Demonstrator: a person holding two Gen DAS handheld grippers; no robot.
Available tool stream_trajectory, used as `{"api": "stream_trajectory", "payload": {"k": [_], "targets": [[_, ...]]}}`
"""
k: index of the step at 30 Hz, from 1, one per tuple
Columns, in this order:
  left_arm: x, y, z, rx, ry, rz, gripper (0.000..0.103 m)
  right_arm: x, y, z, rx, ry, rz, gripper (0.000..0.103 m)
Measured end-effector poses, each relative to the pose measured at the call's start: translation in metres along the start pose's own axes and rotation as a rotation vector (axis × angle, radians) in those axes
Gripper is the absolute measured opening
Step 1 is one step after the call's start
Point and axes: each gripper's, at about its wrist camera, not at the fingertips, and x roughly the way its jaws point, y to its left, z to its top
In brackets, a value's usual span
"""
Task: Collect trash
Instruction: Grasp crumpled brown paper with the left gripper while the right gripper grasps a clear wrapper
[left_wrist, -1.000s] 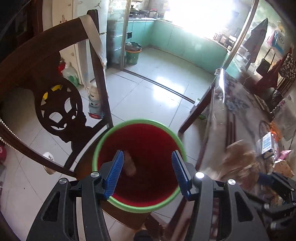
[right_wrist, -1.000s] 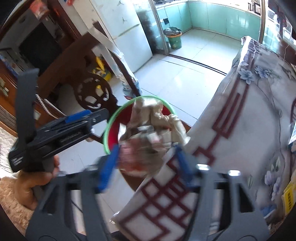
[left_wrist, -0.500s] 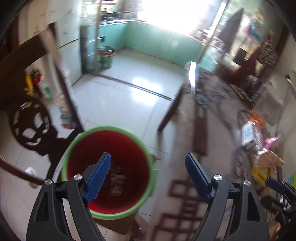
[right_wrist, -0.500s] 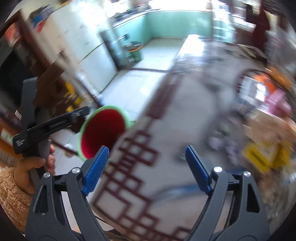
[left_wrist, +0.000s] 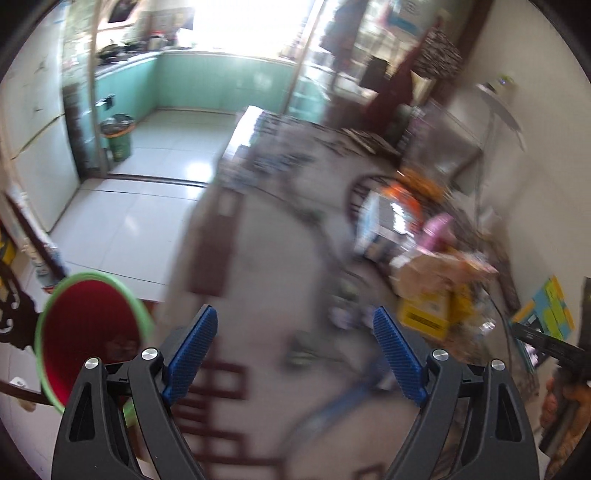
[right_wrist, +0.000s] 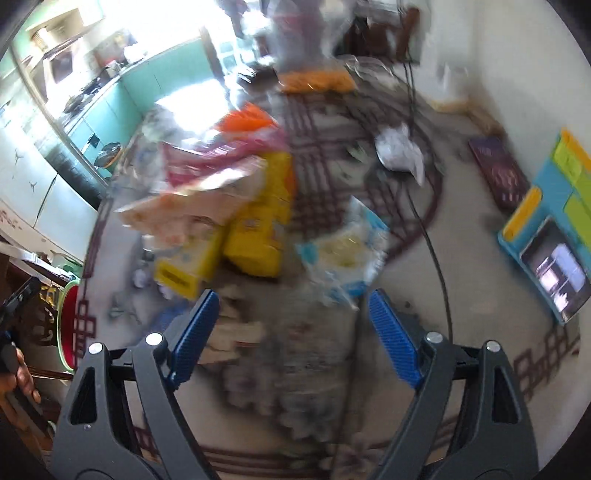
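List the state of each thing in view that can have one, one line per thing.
left gripper: open, holding nothing
right gripper: open, holding nothing
red bin: open at the top, some trash inside
tablet: screen lit
crumpled white paper: lying on the table
yellow box: lying on the table

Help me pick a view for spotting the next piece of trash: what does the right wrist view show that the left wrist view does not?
Only the right wrist view shows the crumpled white paper and the black cable on the tablecloth. Only the left wrist view shows inside the red bin and the green kitchen bin. Both show the yellow boxes, an open empty gripper (right gripper, left gripper) and heavy blur.
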Motion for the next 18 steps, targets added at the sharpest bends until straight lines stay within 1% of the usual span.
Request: {"api": "stream_trajectory", "payload": {"k": [2,5,7,9,12,13,14,15,17,18], "targets": [[0.007,-0.026,-0.007,0.018,0.02,-0.011,0.083,0.012,-0.009,-0.006,-0.015,0.042,0.03,0.08],[0.021,-0.064,-0.018,0.033,0.049,-0.019,0.083,0.032,-0.007,-0.017,-0.096,0.088,0.045,0.08],[0.027,-0.08,-0.023,0.028,0.062,-0.019,0.083,0.051,-0.006,-0.026,-0.13,0.137,0.068,0.08],[0.032,-0.096,-0.029,0.02,0.067,-0.018,0.083,0.058,-0.002,-0.037,-0.172,0.171,0.09,0.079],[0.039,-0.118,-0.036,0.017,0.071,-0.011,0.083,0.075,0.002,-0.05,-0.279,0.223,0.078,0.069],[0.041,-0.125,-0.039,0.014,0.076,-0.008,0.083,0.073,0.001,-0.052,-0.301,0.203,0.087,0.064],[0.042,-0.128,-0.04,0.011,0.079,-0.007,0.083,0.072,0.001,-0.053,-0.321,0.213,0.094,0.062],[0.045,-0.133,-0.042,0.008,0.083,-0.004,0.083,0.071,-0.001,-0.053,-0.328,0.211,0.106,0.057],[0.05,-0.142,-0.046,0.01,0.096,-0.001,0.083,0.063,-0.008,-0.049,-0.316,0.194,0.144,0.042],[0.055,-0.148,-0.049,0.018,0.113,-0.004,0.083,0.059,-0.011,-0.046,-0.311,0.187,0.156,0.03]]}}
